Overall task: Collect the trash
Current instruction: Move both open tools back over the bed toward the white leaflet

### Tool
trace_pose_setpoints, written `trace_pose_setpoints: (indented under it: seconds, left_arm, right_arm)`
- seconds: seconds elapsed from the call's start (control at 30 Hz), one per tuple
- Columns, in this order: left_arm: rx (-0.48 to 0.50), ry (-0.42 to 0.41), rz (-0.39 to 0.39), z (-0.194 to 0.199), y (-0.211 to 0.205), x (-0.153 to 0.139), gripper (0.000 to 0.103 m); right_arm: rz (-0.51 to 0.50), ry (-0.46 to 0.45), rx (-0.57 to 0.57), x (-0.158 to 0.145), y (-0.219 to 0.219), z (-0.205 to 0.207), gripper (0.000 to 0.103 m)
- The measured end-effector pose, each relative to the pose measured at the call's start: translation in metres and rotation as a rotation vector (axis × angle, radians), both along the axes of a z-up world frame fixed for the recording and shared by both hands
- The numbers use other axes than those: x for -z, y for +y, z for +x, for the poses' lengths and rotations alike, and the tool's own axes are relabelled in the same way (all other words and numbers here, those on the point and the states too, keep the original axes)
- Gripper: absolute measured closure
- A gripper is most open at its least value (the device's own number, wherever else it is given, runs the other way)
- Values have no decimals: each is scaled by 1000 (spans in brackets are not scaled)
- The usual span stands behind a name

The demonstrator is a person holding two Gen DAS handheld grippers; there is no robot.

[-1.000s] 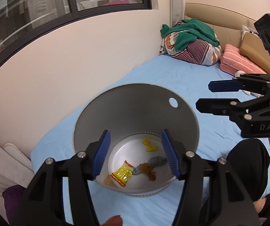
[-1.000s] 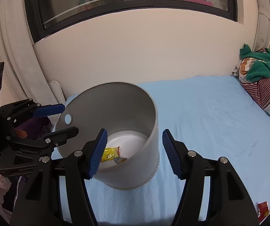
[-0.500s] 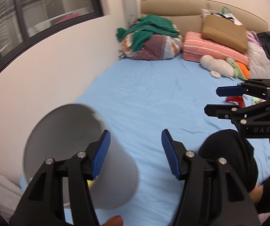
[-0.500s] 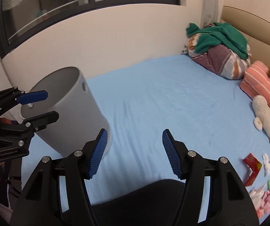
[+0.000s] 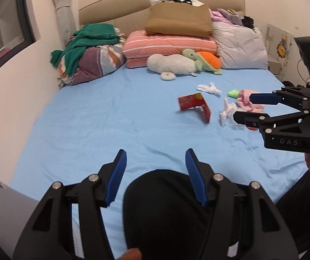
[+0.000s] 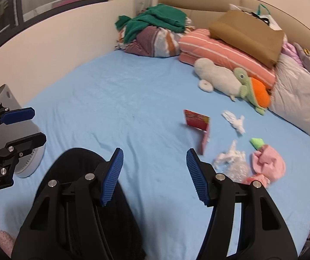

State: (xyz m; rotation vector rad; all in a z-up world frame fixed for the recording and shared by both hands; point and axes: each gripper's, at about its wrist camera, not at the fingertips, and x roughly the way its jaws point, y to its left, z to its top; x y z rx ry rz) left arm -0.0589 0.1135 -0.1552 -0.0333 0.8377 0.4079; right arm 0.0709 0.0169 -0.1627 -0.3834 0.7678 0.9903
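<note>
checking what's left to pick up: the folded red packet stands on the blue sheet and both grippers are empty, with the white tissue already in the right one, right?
Not quite: the crumpled white tissue lies on the blue sheet beside the folded red packet, as the right wrist view shows. The right gripper and left gripper are both open and empty.

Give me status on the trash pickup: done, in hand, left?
Done: can't tell; the bin's inside is hidden. In hand: nothing; left gripper and right gripper stand open, empty. Left on the bed: red wrapper, white tissues, clear plastic.
</note>
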Motion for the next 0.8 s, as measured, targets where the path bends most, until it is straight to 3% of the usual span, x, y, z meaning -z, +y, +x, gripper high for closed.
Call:
trace_pose_setpoints:
  seconds: [0.37,0.57,0.8]
  left_arm:
    - [289,62,-30,107,-87,41,46]
    - [415,70,-34,155,-123,58,46]
    - [469,108,-59,201,-133,87,46]
  right_arm:
    - [-22,-3,317,34,-125,71,45]
    - [-40,25,438,58,-159,96,44]
    - [-66,78,518,90,-184,125,44]
